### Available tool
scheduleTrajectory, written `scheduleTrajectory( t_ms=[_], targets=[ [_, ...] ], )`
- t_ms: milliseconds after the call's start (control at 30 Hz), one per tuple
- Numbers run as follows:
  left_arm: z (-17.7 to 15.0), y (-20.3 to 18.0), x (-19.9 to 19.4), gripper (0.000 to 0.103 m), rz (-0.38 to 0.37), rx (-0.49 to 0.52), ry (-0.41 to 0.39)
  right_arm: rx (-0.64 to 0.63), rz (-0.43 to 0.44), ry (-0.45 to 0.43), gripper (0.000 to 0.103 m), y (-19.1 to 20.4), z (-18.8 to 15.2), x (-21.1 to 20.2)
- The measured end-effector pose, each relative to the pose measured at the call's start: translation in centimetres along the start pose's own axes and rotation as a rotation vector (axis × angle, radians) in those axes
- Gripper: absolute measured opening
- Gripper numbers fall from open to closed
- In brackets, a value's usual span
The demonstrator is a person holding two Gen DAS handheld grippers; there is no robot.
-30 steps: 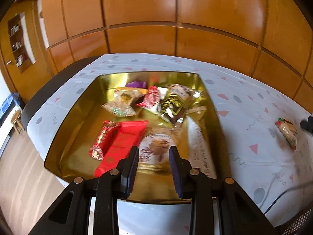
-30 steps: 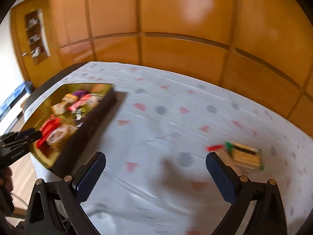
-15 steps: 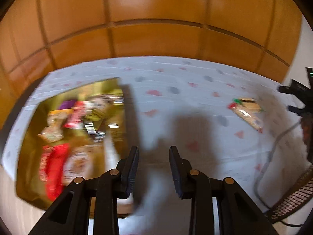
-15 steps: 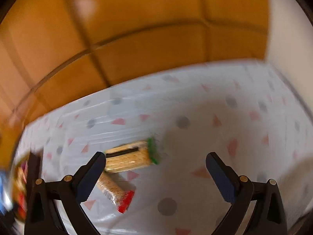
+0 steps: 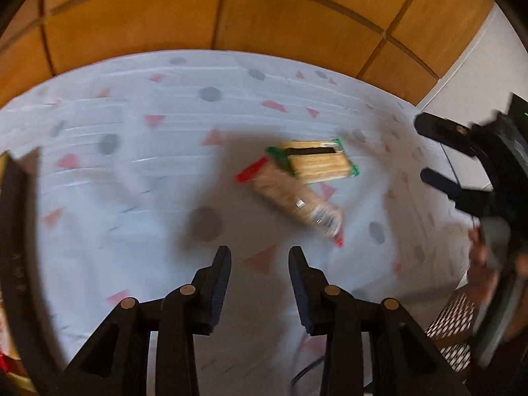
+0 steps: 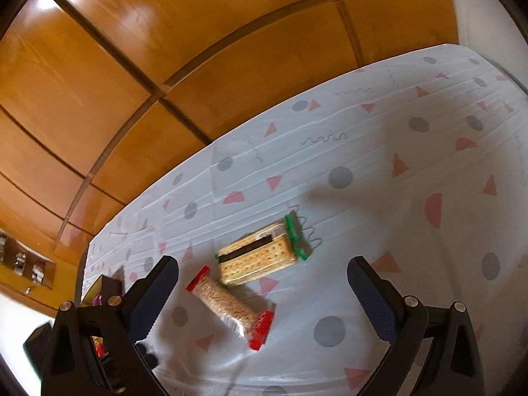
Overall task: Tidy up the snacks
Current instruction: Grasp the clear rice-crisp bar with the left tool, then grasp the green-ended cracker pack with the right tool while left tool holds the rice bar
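Note:
Two cracker packs lie touching on the white patterned tablecloth: a flat green-ended pack (image 5: 316,162) (image 6: 260,257) and a round red-ended pack (image 5: 293,199) (image 6: 231,307). My left gripper (image 5: 259,262) is open and empty, short of the packs and to their left. My right gripper (image 6: 262,283) is wide open and empty, with both packs between and just beyond its fingers. It also shows at the right edge of the left wrist view (image 5: 439,155). The gold snack tray (image 5: 13,198) (image 6: 99,292) lies at the left, mostly out of view.
A wood-panelled wall (image 6: 165,49) runs behind the table. A white wall (image 5: 478,66) stands at the right. A dark cable (image 5: 307,368) lies by the table's near edge. A wall shelf (image 6: 23,264) hangs at far left.
My left gripper has swung right, away from the tray, and now faces the cracker packs. My right gripper has swung toward the packs and come closer; they now sit between its fingers.

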State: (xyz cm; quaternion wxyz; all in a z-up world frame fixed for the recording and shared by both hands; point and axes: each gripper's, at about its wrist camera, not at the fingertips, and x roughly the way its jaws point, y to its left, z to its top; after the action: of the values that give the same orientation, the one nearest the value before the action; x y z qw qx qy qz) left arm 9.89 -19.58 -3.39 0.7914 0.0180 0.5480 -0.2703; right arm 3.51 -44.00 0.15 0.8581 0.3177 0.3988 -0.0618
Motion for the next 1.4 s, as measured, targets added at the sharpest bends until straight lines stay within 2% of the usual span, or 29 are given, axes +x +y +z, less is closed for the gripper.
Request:
scheduleTrajectory(
  t_ms=[133,233,300,467,533,600,667,767,867,1067,1233,1400],
  targets=[
    [1.8,-1.2,2.3,0.038,-0.027,-0.054,0.034,0.003,0.035,0.005,0.103,0.1,0.0,-0.3],
    [3.1,-2.1,3.7,0.047,-0.015,-0.074,0.034,0.017,0.060,0.010,0.103,0.0,0.1,-0.3],
    [3.6,-2.4,4.7,0.048,-0.014,-0.099,0.038,0.028,0.080,0.017,0.103,0.0,0.0,-0.4],
    [4.3,-3.6,6.8,0.050,0.052,-0.082,0.048,0.034,0.109,0.019,0.103,0.2,0.0,-0.5],
    [4.2,-4.2,7.3,0.050,0.094,-0.036,0.030,0.035,0.118,0.017,0.103,0.2,0.0,-0.6],
    [3.6,-4.8,7.2,0.050,0.119,0.041,0.012,0.038,0.125,0.016,0.103,0.2,0.0,-0.7],
    [2.8,-4.9,6.7,0.040,0.132,0.107,0.001,0.046,0.129,0.015,0.103,0.1,0.0,-0.8],
    [1.6,-3.8,5.4,0.030,0.127,0.146,-0.008,0.054,0.129,0.015,0.103,0.0,0.0,-0.8],
    [-0.4,-1.2,3.5,0.030,0.154,0.153,-0.036,0.046,0.121,0.019,0.103,0.1,-0.2,-0.7],
    [-4.6,2.7,0.8,0.030,0.130,0.160,-0.075,0.036,0.083,0.040,0.103,0.0,-0.4,-0.1],
    [-6.6,3.2,-0.2,0.030,0.128,0.211,-0.102,0.014,0.041,0.089,0.103,0.0,-0.8,1.1],
    [-6.7,3.3,0.2,0.030,0.116,0.203,-0.119,-0.067,0.000,0.138,0.103,1.8,-0.8,2.5]
  ],
)
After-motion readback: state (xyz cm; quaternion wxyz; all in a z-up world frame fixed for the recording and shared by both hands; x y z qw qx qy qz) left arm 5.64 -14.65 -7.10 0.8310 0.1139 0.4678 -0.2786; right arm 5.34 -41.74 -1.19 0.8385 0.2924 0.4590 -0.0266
